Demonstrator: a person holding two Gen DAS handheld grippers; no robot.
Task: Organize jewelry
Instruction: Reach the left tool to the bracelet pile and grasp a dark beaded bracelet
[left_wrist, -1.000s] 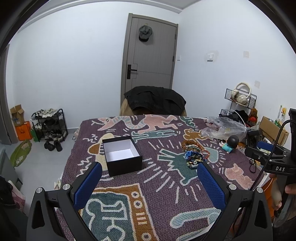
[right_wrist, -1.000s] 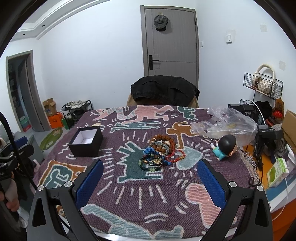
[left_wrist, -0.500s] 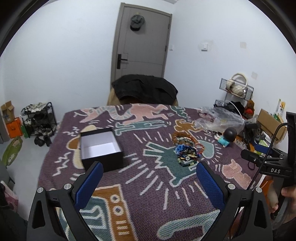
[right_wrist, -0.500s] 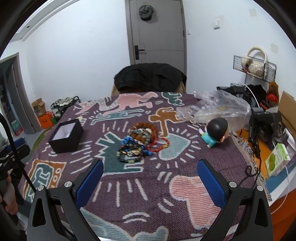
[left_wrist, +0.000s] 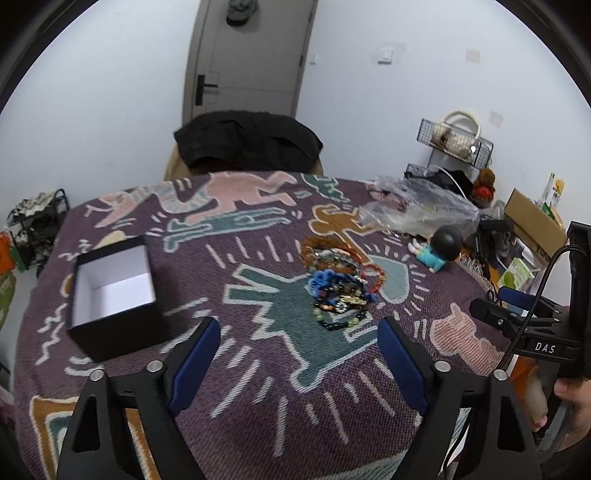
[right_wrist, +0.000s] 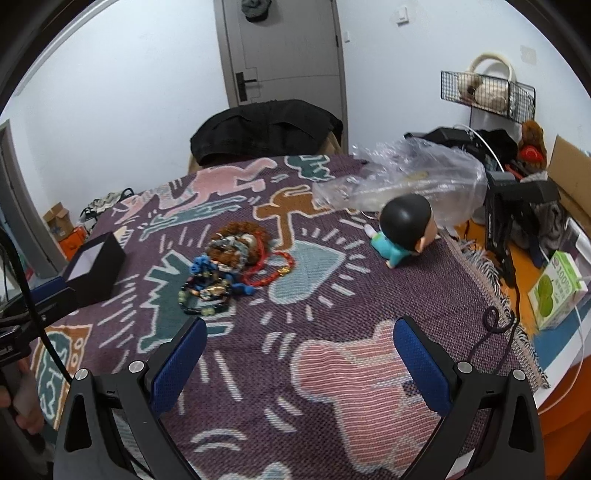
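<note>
The jewelry pile (left_wrist: 338, 286) of beaded bracelets lies tangled in one heap at mid-bench on the patterned cloth (left_wrist: 258, 369). The black box (left_wrist: 112, 286), well apart to its left, stands open with nothing visible inside. Judged status: no item sorted; the entire task remains. Left gripper (left_wrist: 298, 363) and right gripper (right_wrist: 297, 363) hover above the cloth, jaws released, holding nothing.
</note>
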